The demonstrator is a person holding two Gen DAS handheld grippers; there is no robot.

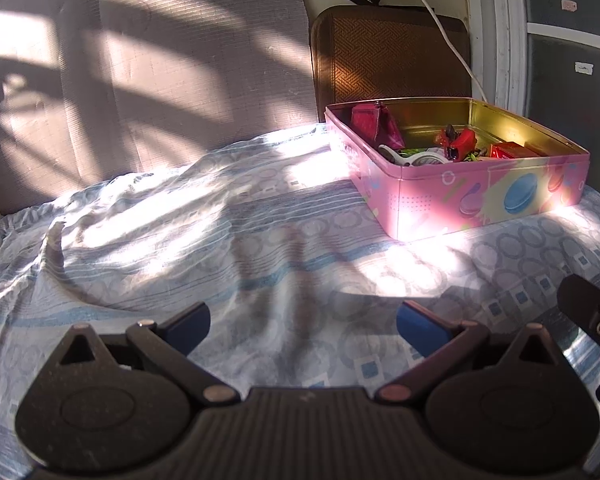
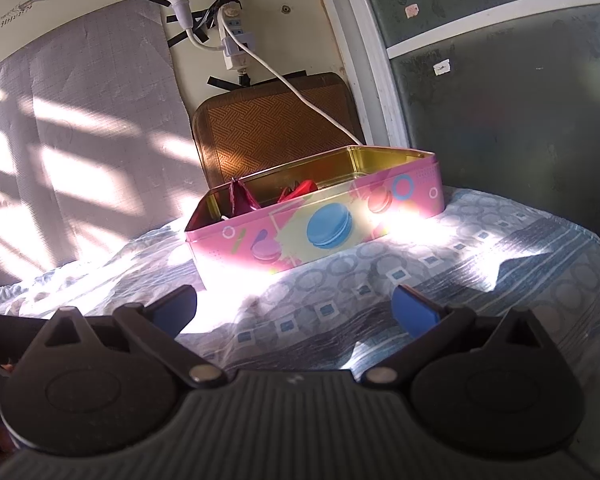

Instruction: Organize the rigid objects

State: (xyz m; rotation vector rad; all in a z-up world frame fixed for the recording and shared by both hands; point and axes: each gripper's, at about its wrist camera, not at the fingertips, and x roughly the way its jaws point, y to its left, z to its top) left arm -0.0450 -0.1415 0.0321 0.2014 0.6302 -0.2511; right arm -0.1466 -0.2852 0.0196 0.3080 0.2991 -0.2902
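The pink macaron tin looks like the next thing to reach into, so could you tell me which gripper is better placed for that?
Probably the right gripper: the pink macaron tin sits almost straight ahead of its open jaws. For the left gripper, also open and empty, the tin lies off to its right, so it would have to swing across.

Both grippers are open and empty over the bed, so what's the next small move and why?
Probably ease the left gripper back. The tin already holds the small things, the sheet shows nothing loose, and both the left and right gripper hold nothing.
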